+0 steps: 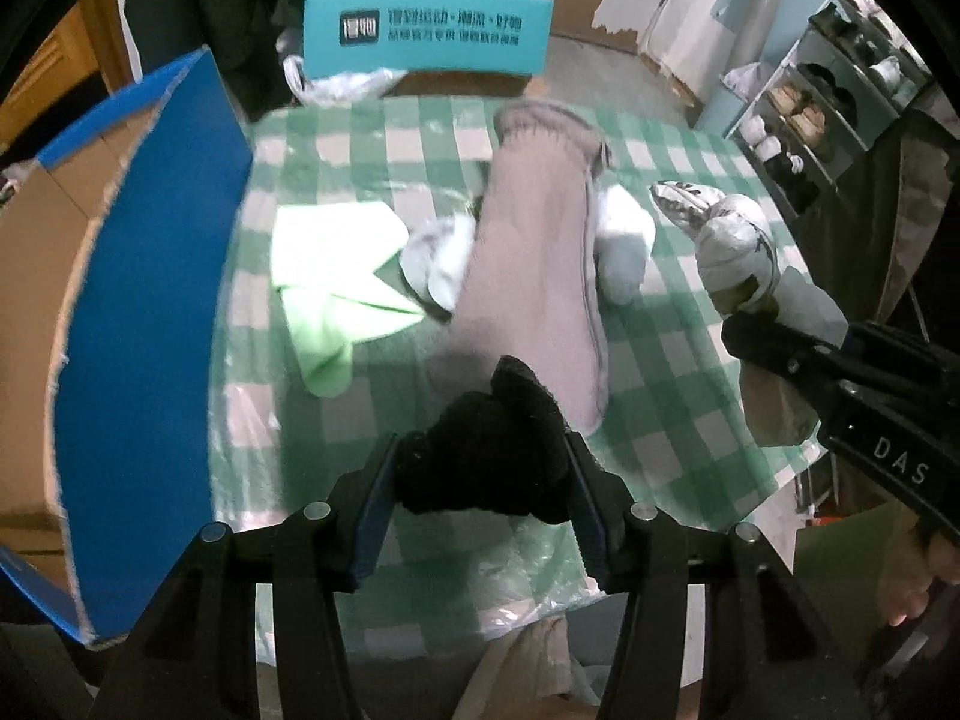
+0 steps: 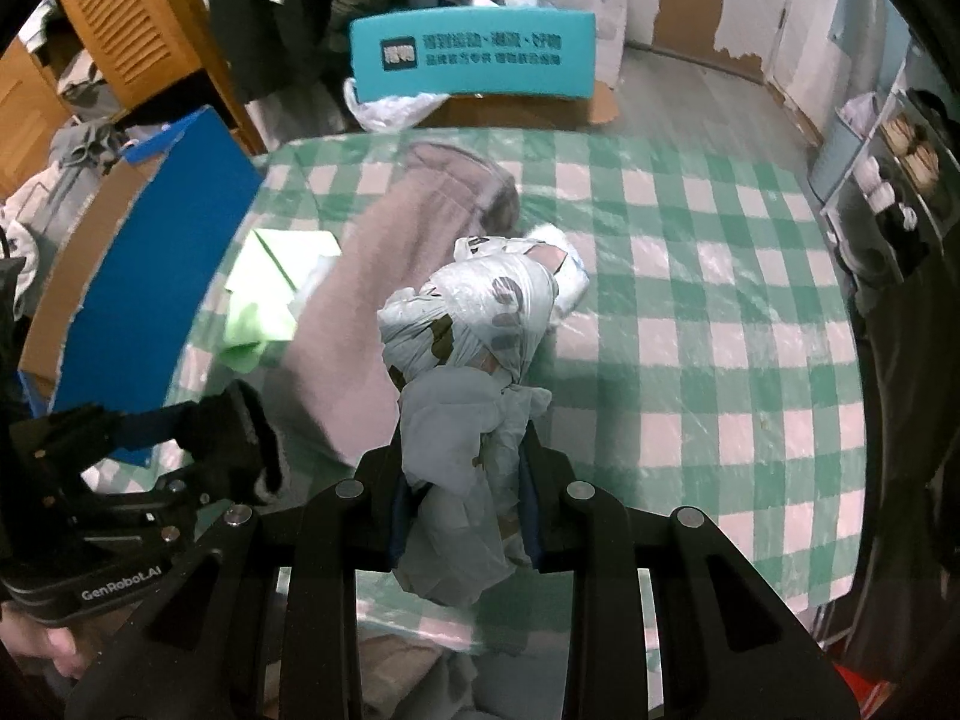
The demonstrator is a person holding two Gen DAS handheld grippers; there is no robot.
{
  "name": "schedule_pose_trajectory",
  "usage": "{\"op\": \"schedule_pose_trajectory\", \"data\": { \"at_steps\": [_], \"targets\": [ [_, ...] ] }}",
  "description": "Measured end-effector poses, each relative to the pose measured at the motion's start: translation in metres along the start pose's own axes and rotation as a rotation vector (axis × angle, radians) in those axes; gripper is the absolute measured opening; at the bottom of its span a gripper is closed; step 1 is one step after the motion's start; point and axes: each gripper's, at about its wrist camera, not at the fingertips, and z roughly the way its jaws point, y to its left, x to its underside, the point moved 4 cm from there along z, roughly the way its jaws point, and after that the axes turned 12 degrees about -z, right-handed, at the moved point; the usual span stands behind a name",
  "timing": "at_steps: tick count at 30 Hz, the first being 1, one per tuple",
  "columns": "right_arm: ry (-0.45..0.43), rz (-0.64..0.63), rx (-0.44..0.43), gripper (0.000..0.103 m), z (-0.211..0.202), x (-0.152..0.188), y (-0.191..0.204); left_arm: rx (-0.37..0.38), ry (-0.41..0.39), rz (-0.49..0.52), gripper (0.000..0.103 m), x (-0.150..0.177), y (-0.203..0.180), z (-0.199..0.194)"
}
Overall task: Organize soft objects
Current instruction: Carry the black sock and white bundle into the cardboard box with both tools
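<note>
My left gripper (image 1: 480, 474) is shut on a black knitted item (image 1: 486, 450) and holds it above the near part of the checked table (image 1: 672, 396). It also shows in the right wrist view (image 2: 240, 444). My right gripper (image 2: 465, 480) is shut on a knotted pale grey patterned cloth bundle (image 2: 474, 336), held above the table; the bundle shows in the left wrist view (image 1: 732, 246). A long grey-pink knitted garment (image 1: 540, 252) lies along the table's middle. A light green cloth (image 1: 336, 276) and a pale blue cloth (image 1: 438, 258) lie to its left, a white soft item (image 1: 624, 240) to its right.
An open cardboard box with a blue flap (image 1: 138, 312) stands at the table's left edge. A teal chair back (image 1: 426, 30) stands beyond the far edge. Shelves with shoes (image 1: 804, 114) stand at the right. The table is covered with clear plastic.
</note>
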Motion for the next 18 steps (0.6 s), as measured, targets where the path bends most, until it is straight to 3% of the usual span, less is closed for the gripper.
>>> {"op": "schedule_pose_trajectory", "data": {
  "at_steps": [18],
  "targets": [
    [-0.087,-0.101,-0.052,0.027,-0.028,-0.05,0.055,-0.018,-0.158,-0.034,0.054,-0.036,0.038,-0.053]
  ]
}}
